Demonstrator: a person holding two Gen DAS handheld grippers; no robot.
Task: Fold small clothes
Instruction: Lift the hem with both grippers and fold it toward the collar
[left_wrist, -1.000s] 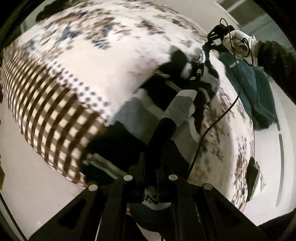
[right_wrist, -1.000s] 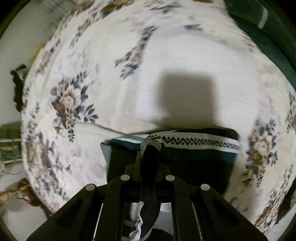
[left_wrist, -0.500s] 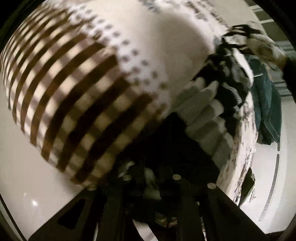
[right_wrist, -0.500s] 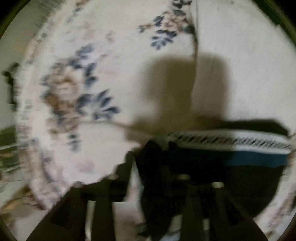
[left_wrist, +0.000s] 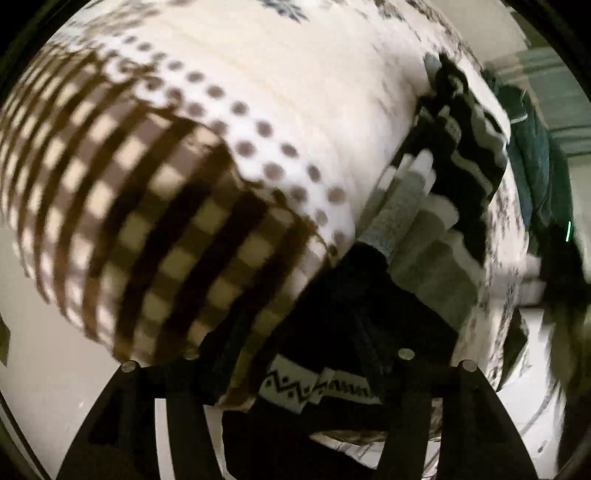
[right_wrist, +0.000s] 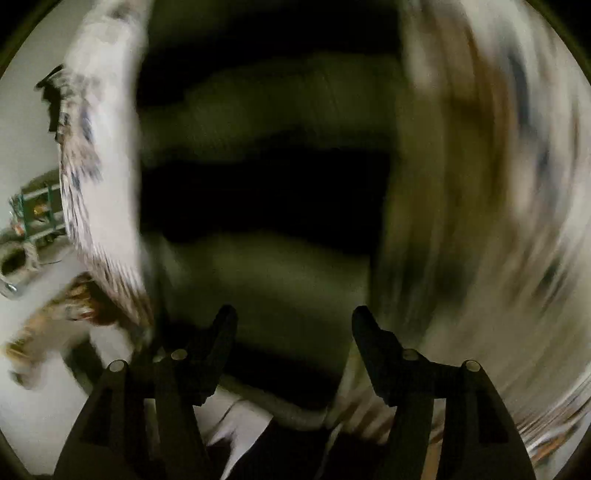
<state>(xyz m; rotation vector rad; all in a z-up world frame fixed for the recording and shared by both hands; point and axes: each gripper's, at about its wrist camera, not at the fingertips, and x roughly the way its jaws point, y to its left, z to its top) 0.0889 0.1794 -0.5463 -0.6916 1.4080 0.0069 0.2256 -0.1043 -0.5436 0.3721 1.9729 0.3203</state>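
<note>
the striped garment (left_wrist: 424, 229) is a soft knitted cloth, fuzzy and matt, with a woven zigzag band along its hem. under it the bedcover (left_wrist: 303, 110) looks like smooth printed cotton, matt, with checks, dots and flowers. the left gripper (left_wrist: 295, 373) and right gripper (right_wrist: 293, 332) are matt black plastic with small dull metal screw heads. a dark teal cloth (left_wrist: 535, 162) beyond looks thick and towel-like.

A white bedspread (left_wrist: 314, 85) with brown checked border and dots covers the bed; a green shelf (right_wrist: 35, 206) stands beyond.
</note>
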